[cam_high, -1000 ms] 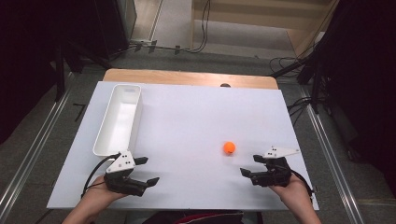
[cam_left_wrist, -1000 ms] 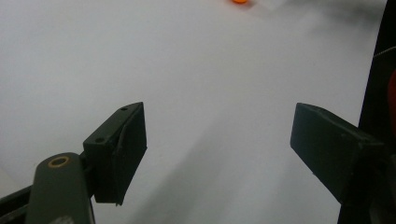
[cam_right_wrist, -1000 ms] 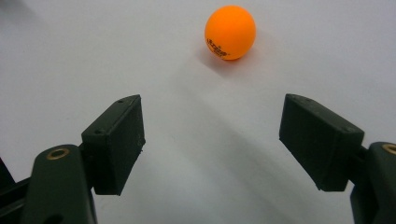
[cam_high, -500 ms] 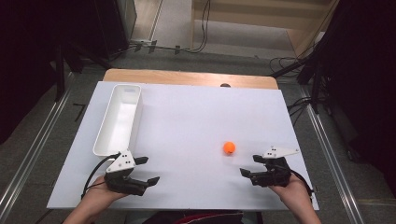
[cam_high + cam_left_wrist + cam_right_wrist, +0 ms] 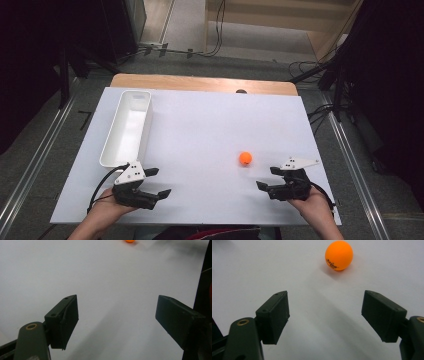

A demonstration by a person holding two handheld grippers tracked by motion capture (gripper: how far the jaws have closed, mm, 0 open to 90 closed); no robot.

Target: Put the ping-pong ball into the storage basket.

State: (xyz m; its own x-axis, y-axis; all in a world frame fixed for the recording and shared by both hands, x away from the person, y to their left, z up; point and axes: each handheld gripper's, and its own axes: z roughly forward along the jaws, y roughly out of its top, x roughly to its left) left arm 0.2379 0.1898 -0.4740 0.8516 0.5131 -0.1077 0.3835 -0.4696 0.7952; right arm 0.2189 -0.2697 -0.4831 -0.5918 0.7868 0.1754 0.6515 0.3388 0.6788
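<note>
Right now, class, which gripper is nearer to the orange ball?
Right. The right gripper sits just beside the ball; the left gripper is far across the table.

A small orange ball (image 5: 245, 158) sits alone on the white table top (image 5: 210, 130), right of the middle and toward the near edge. It is smooth, round and matte, with a line of dark print low on its side, perhaps a maker's mark, too small to read. It rests still, touching nothing, a faint shadow beneath it
</note>
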